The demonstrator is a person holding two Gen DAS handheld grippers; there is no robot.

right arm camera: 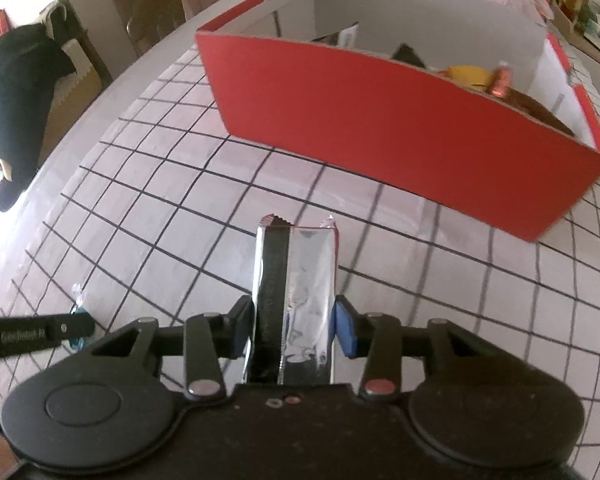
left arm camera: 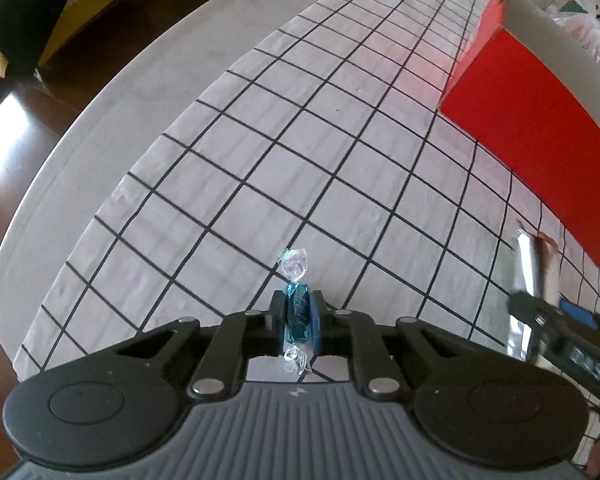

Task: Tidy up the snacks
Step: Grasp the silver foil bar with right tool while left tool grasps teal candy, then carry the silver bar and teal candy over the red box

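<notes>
Over the checked tablecloth (left arm camera: 284,152), my left gripper (left arm camera: 298,320) is clenched on a blue wrapped candy (left arm camera: 298,314), its clear twisted ends sticking out past the pads. My right gripper (right arm camera: 294,326) grips a silver foil snack bar (right arm camera: 300,300) lengthwise between its pads. Beyond it stands the red cardboard box (right arm camera: 380,132), already holding other snacks.

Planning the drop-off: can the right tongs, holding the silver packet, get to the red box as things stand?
Probably yes. The right tongs grip the silver packet, and only bare checked tablecloth lies between them and the open-topped red box.
</notes>
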